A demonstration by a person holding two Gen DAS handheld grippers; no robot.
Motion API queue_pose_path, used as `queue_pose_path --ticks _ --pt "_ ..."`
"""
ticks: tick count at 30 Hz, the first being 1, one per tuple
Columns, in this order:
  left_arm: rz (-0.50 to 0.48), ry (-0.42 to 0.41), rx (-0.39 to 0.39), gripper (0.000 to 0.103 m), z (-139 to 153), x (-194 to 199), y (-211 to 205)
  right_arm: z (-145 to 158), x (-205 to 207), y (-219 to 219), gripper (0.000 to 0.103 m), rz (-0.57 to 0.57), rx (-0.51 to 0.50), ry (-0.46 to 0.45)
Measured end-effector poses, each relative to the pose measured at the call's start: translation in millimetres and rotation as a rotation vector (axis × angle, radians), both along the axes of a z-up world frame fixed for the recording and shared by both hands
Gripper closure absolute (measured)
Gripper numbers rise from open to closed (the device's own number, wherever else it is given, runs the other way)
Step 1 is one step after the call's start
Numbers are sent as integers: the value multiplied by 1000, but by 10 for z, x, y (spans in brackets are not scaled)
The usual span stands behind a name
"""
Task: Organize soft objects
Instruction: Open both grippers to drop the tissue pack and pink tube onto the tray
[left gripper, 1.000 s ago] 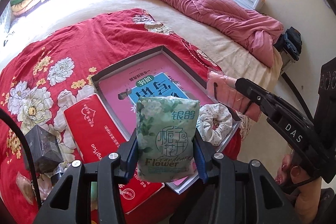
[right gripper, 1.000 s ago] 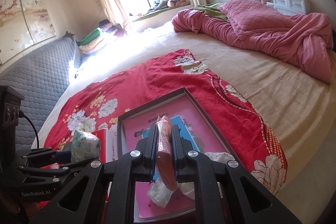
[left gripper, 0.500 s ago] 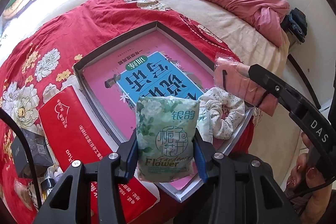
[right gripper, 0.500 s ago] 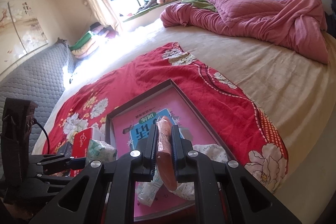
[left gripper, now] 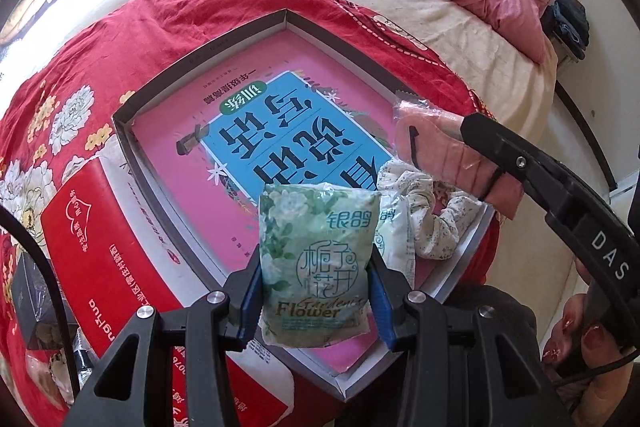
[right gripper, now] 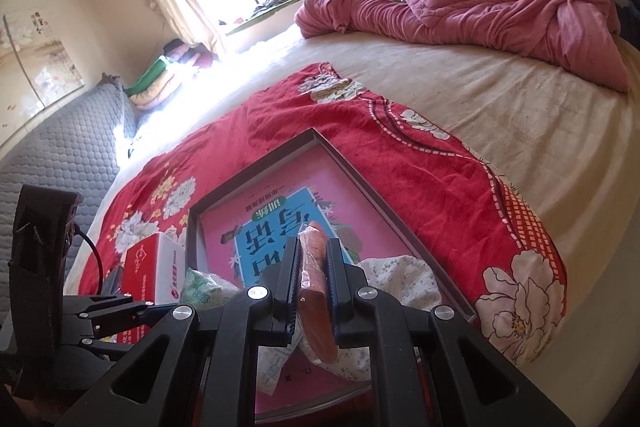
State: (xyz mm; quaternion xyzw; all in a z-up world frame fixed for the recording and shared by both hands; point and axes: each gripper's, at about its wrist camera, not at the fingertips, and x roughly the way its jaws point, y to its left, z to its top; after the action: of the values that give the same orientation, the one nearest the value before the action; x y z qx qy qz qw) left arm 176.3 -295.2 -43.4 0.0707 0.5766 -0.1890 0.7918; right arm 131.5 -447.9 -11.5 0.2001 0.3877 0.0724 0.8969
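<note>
My left gripper (left gripper: 316, 269) is shut on a green floral tissue pack (left gripper: 316, 251), which hangs over the near corner of a shallow grey tray (left gripper: 208, 51) lined with a pink and blue book cover. My right gripper (right gripper: 313, 259) is shut on a flat pink packet (right gripper: 314, 267) in clear wrap, also seen as the pink packet (left gripper: 440, 151) at the tray's right edge. A white floral scrunchie (left gripper: 428, 211) and a second tissue pack (left gripper: 394, 231) lie in the tray's near right corner. The tissue pack (right gripper: 202, 287) shows at lower left in the right wrist view.
A red tissue box (left gripper: 100, 227) lies left of the tray on a red floral blanket (left gripper: 168, 7). A dark box (left gripper: 36, 291) sits at far left. A rumpled pink quilt (right gripper: 480, 3) lies across the far bed. A person's hand (left gripper: 580, 343) holds the right gripper.
Both grippers have come down toward the tray with their loads still held. The tray and the items in it look larger and nearer in both views.
</note>
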Motion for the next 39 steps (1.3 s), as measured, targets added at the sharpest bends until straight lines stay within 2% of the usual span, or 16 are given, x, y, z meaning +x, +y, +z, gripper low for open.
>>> queue_pose_path --ticks 4,11,23,32,39 --pt "-3 16 5 57 -43 12 -18 -73 94 -22 90 -8 27 13" --pt "-5 38 24 57 -110 45 -51 -220 213 -17 88 -11 21 92" --pt "-5 39 27 56 -120 47 -58 -292 230 15 86 -9 -39 163" --pt "-22 52 42 56 -148 57 -99 -330 221 -27 73 -31 -69 198" --pt "-24 67 39 56 -160 73 -112 -286 182 -60 71 -48 -73 184"
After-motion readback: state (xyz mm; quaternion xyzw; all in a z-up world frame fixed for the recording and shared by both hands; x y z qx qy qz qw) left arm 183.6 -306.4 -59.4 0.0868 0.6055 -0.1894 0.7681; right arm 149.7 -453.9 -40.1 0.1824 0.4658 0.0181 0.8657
